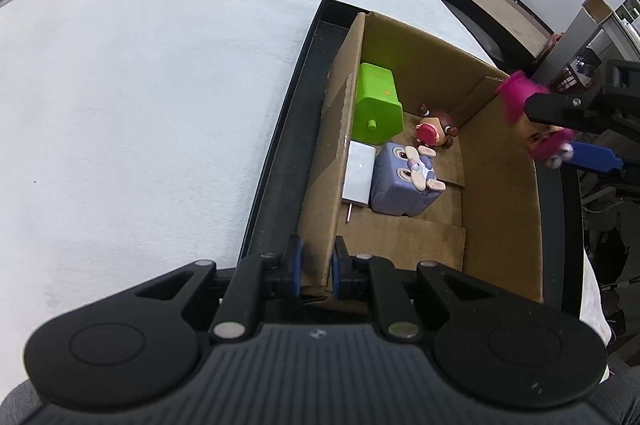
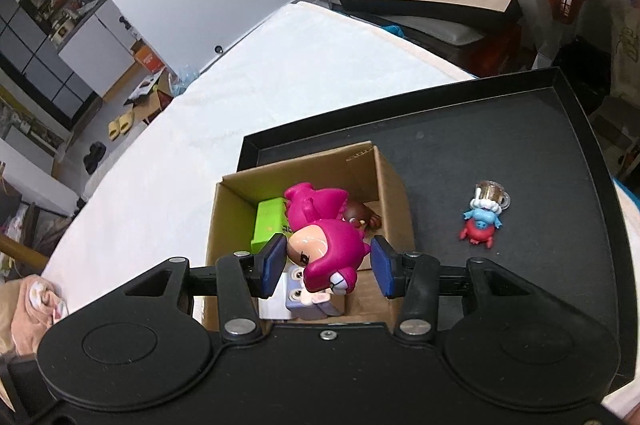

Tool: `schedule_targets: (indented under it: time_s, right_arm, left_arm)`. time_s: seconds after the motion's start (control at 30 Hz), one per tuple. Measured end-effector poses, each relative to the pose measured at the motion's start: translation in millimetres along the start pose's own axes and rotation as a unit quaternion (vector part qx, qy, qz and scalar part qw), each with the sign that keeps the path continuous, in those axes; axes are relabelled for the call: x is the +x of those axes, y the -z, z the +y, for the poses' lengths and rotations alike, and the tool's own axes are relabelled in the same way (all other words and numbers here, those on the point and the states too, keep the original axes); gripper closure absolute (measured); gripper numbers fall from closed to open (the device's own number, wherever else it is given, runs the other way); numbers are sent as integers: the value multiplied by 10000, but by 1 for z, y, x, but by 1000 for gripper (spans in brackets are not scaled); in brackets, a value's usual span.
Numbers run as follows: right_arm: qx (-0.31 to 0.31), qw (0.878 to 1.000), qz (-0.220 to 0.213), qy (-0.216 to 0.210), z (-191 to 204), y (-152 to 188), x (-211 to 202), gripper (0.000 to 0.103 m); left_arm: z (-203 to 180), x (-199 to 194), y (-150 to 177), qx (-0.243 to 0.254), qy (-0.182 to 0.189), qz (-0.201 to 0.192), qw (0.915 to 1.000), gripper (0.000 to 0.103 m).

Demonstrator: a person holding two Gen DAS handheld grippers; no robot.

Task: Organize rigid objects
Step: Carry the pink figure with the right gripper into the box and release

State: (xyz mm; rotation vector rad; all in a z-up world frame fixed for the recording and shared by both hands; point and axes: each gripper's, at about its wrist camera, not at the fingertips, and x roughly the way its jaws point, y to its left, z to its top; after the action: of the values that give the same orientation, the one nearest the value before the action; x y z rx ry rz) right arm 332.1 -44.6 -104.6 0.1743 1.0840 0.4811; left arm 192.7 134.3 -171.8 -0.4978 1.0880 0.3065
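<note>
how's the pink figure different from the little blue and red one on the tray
The pink figure hangs between the right gripper's pads above the cardboard box; the blue and red figure lies on the bare black tray, outside the box and untouched. The pink figure looks clearly bigger. It is nearly all magenta with a pale face, while the other is blue above, red below, with a clear piece at its top. Both are small rigid toy figures.

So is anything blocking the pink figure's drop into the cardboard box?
Nothing visible. The pink figure hangs over the open cardboard box, between the right hand-held gripper pads; toys already lie on the box floor beneath it.
</note>
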Motion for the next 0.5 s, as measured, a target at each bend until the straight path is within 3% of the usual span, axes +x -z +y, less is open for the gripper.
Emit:
schedule_targets:
  time_s: [0.07,0.5]
  right_arm:
    - [28,10000,-21,25,0,0,-1,51]
    - [190,9997,-91,108,-24,-5,-15,51]
  left_arm:
    - [-1,0,0,18,-2,3,10000,90]
    - [0,0,1,22,5,-9,10000,89]
